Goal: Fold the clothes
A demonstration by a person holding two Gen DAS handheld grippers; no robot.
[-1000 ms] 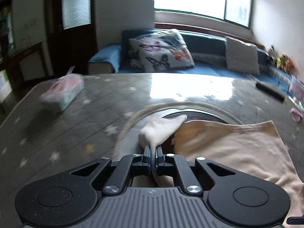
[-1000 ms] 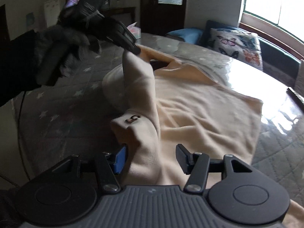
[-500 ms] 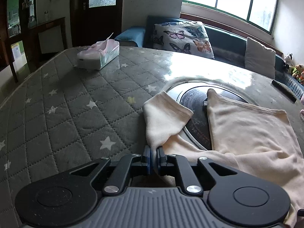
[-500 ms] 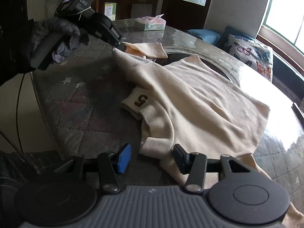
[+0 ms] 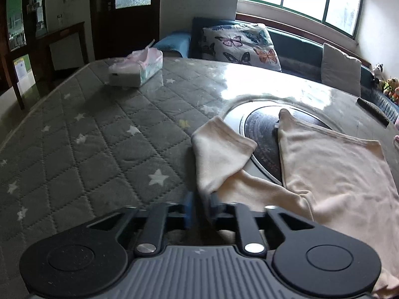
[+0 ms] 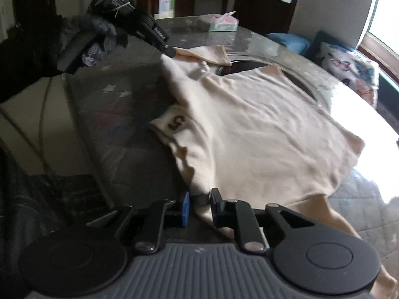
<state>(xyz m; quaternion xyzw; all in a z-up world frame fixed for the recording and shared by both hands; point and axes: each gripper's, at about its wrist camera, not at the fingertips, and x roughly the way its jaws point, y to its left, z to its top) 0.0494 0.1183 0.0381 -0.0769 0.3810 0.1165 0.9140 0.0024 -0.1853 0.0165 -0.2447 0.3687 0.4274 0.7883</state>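
Observation:
A cream sweater (image 6: 261,124) with a brown "5" patch (image 6: 176,122) lies spread on the round table (image 5: 87,137). In the left wrist view its body (image 5: 331,169) lies at the right and one sleeve (image 5: 219,154) runs back to my left gripper (image 5: 200,209), whose jaws stand slightly apart around the sleeve end. The left gripper also shows in the right wrist view (image 6: 170,51), at the sleeve tip. My right gripper (image 6: 199,206) has its jaws narrowed around the sweater's near edge; whether they pinch it is unclear.
A tissue box (image 5: 136,68) stands at the table's far left. A dark round inset (image 5: 261,129) sits in the table's middle, partly under the sweater. A black remote (image 5: 372,109) lies at the far right. A sofa with cushions (image 5: 239,42) is behind.
My left gripper's jaws have parted a little on the sleeve. My right gripper's jaws have closed in from wide open around the sweater's near edge.

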